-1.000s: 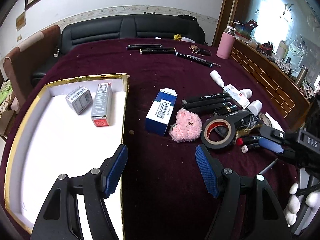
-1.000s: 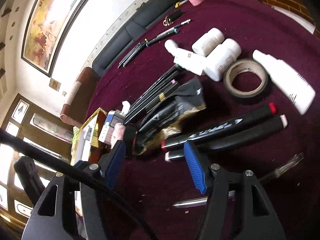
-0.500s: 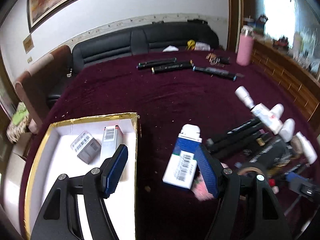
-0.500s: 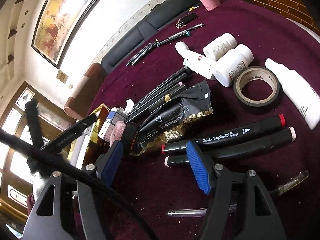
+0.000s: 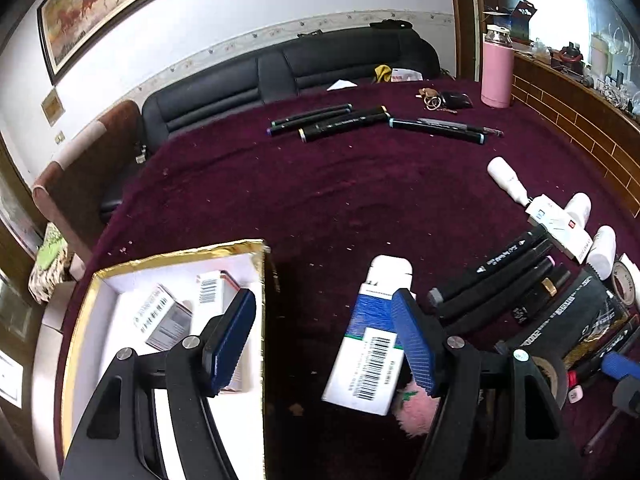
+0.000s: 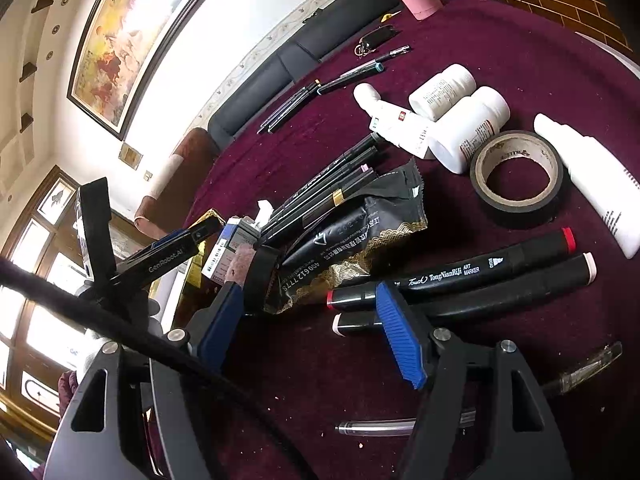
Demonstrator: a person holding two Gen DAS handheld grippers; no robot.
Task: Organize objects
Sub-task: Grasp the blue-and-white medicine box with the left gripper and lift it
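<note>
Left gripper (image 5: pixel 322 340), lower centre of frame, jaws spread wide and empty; the blue-and-white box (image 5: pixel 370 344) lies on the maroon table (image 5: pixel 320 184) just behind its right finger, gold-rimmed tray (image 5: pixel 262 280) at lower left. Right gripper (image 6: pixel 310 328), jaws apart, empty; the red-capped marker (image 6: pixel 460 274) lies just beyond its right finger.

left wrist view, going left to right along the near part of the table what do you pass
gold-edged tray → blue and white box → black markers → black foil packet → tape roll
</note>
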